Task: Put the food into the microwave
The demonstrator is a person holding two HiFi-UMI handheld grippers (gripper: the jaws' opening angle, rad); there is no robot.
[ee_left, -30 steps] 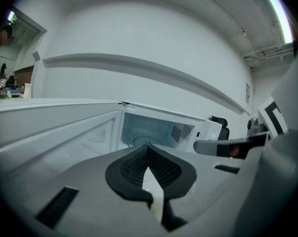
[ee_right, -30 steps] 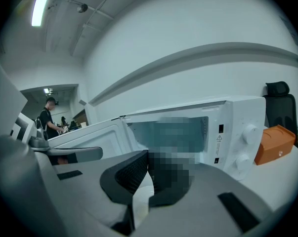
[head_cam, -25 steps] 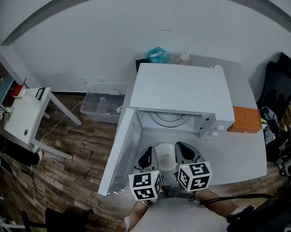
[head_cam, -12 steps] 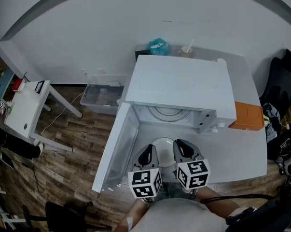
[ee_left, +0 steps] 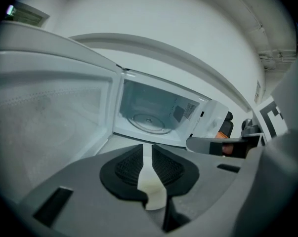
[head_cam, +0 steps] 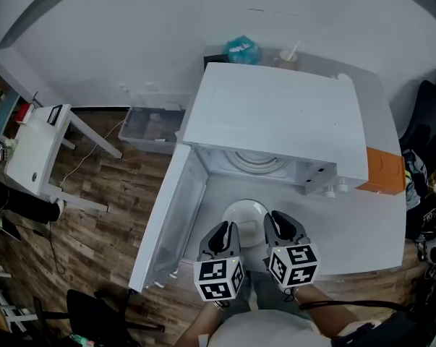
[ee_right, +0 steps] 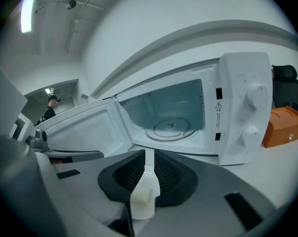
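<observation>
The microwave (head_cam: 275, 125) stands on the grey table (head_cam: 362, 230) in the middle of the head view. Its door (head_cam: 167, 223) is swung wide open toward the lower left, and the glass turntable (ee_left: 148, 123) inside is bare. Just in front of the open cavity is a white dish (head_cam: 244, 215). I cannot make out what lies on it.

The left gripper (head_cam: 221, 238) and the right gripper (head_cam: 279, 230) sit side by side at the dish's near edge, below centre. In the left gripper view the jaws are drawn narrow, with the thin white rim of the dish pinched between the ribbed pads (ee_left: 131, 164). The right gripper view shows the same: its jaws are nearly together and clamp a white piece of the rim.

An orange box (head_cam: 382, 172) sits just beside the microwave's control side, at the right of the frame. A teal bag (head_cam: 243, 49) and a cup (head_cam: 286, 55) stand behind the microwave, near the top. At the left, on the wooden floor, are a small white side table (head_cam: 33, 157) and a clear plastic bin (head_cam: 156, 129).
</observation>
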